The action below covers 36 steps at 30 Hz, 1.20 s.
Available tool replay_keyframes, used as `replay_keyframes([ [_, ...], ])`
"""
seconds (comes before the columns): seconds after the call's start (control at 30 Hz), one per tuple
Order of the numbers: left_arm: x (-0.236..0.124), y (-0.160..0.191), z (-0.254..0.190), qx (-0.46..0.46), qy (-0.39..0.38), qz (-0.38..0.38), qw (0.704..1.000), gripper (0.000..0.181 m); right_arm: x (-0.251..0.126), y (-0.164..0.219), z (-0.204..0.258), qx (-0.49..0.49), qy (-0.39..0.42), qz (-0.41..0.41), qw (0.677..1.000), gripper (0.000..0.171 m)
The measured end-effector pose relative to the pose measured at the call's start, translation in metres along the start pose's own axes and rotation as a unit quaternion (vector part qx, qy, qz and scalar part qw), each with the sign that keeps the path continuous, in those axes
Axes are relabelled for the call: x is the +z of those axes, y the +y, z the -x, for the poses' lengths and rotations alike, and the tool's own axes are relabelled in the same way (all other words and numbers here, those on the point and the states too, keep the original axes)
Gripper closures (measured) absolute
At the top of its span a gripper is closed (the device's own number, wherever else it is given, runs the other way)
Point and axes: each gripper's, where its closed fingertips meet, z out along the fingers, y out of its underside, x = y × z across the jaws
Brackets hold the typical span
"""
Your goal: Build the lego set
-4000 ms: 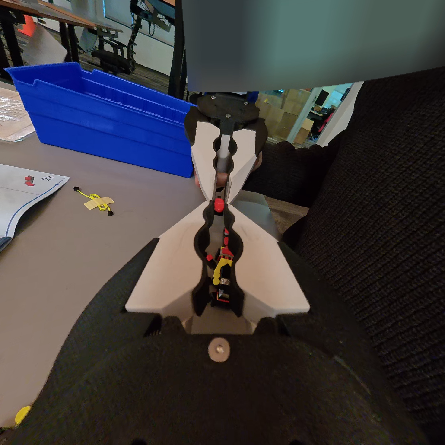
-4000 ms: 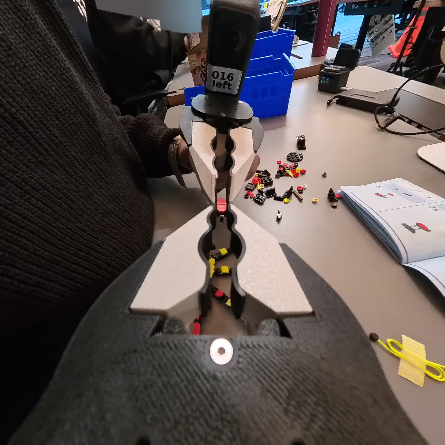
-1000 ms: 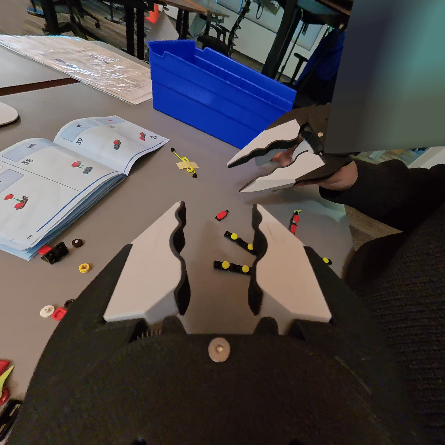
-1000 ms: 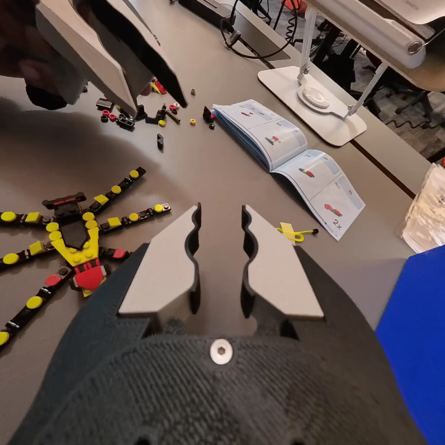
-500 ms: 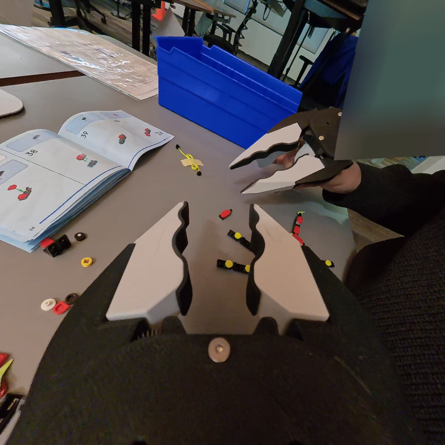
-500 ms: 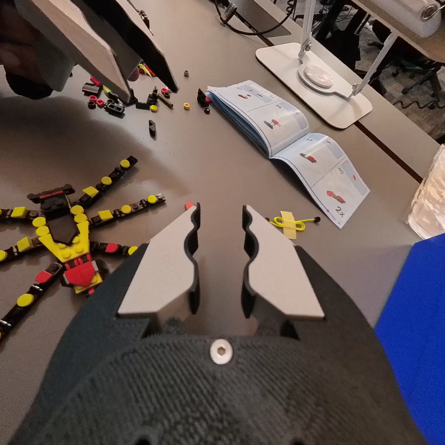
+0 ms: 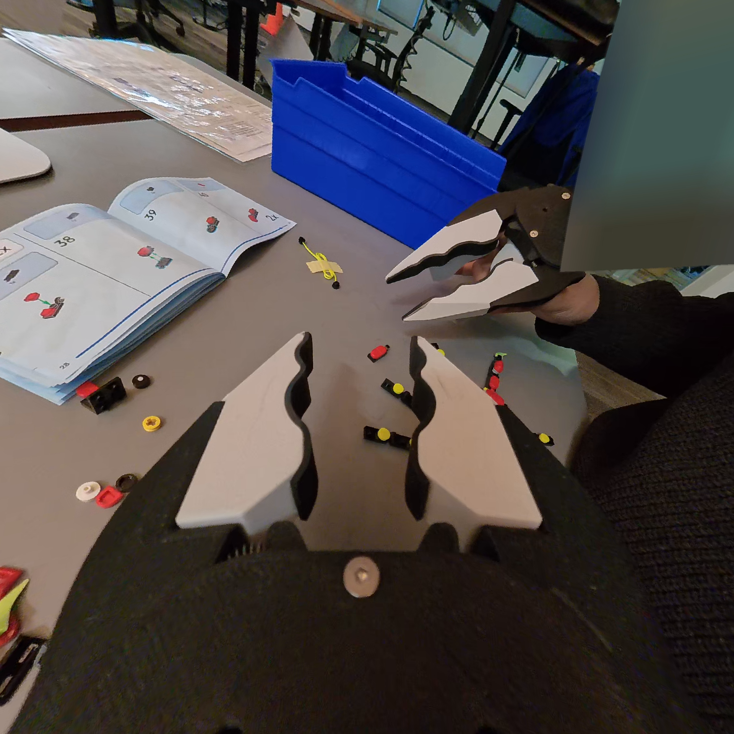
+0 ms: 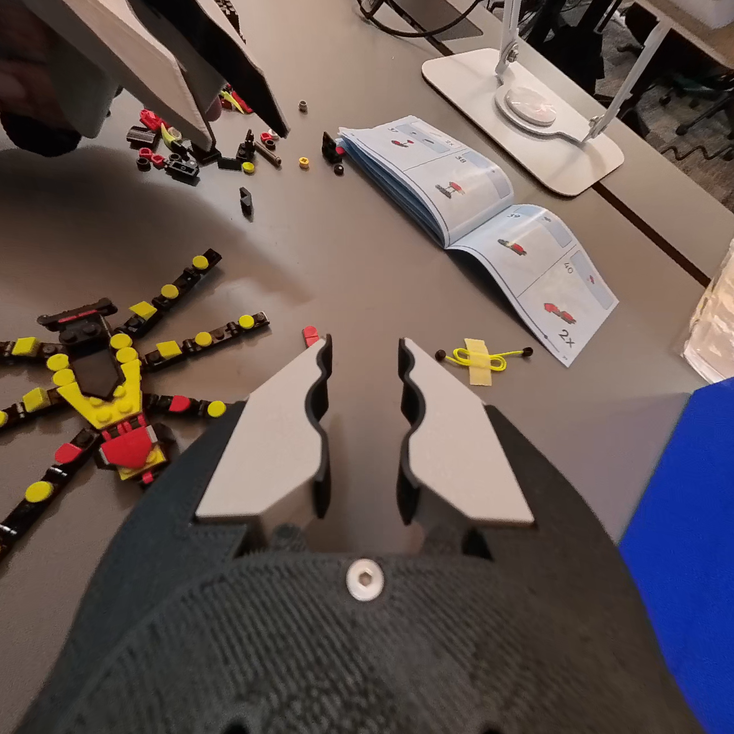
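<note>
A: layout? big stuff first

B: grey matte counter. Blue ribbed plastic bin at the far edge. Open paper booklet beyond the tools. Spider build flat on the counter, glossy black, yellow and red plates, thin legs fanned out

A: tools?

B: left tool jaws apart, empty, hovering over the spider's legs. Right tool jaws apart too, empty, low over bare counter

A: next part, best guess?

B: likely the small red piece, red rounded tile on a black plate. Lies just off the right tool's left fingertip, on the spider side, long axis roughly along the fingers. Right tool is nearer; left sits higher and behind it. Needs a small shift left to straddle it

A: other loose bits?

B: pile of small black, red and yellow parts under the left tool, well away. Yellow string taped up, just right of the right tool. Tiny smooth parts, will slip easily I'd guess
</note>
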Motion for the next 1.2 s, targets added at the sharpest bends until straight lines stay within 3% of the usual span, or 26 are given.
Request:
replay_keyframes([
  [1.2,0.0012,0.0036,0.0024,-0.004,-0.003,0.01,1.0,0.134,0.002,0.0045,0.0019,0.004,-0.009,0.013,1.0,0.144],
])
